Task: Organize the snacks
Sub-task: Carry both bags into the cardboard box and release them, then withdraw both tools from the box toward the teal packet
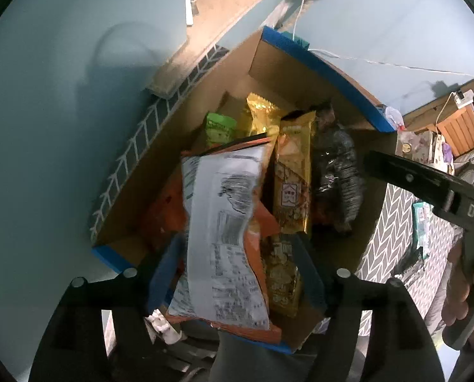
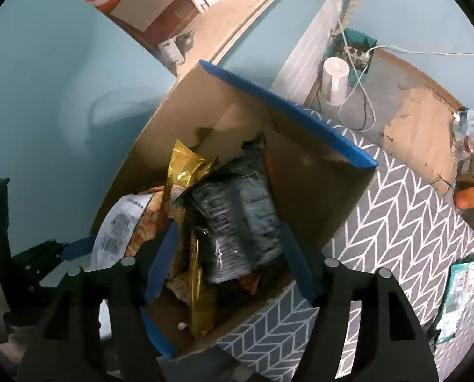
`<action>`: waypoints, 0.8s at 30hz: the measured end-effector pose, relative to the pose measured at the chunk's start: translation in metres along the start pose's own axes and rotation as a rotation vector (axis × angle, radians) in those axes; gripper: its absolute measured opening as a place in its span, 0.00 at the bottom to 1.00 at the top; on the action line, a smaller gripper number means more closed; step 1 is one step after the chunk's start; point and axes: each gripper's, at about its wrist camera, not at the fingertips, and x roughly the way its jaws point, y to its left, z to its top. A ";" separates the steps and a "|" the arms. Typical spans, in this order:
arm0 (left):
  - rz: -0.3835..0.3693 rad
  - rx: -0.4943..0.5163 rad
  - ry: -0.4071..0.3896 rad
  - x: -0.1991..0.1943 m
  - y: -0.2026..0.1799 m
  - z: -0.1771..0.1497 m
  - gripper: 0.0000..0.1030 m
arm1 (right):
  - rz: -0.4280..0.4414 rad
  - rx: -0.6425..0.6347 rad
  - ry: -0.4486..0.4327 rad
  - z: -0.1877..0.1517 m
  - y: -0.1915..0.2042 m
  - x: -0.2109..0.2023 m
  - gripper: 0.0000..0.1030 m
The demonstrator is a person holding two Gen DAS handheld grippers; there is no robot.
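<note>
A cardboard box with blue-taped rims (image 1: 319, 63) (image 2: 288, 105) holds several snack packs. In the left wrist view an orange pack with a white label side (image 1: 224, 232) lies between the fingers of my left gripper (image 1: 237, 273), which stands wide open over the box. Gold packs (image 1: 292, 175), a green pack (image 1: 219, 127) and a dark pack (image 1: 339, 172) lie behind it. In the right wrist view my right gripper (image 2: 227, 261) is open around a dark pack (image 2: 237, 222) without squeezing it. A gold pack (image 2: 186, 165) lies beside it.
The box stands on a grey herringbone cloth (image 2: 396, 222) against a pale blue wall (image 1: 61, 127). A green packet (image 2: 460, 293) lies on the cloth at the right. A white jug (image 2: 334, 79), cables and clutter stand behind the box.
</note>
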 end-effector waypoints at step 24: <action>-0.031 0.180 -0.034 -0.032 -0.075 0.000 0.71 | -0.094 0.056 -0.093 -0.025 -0.048 -0.080 0.76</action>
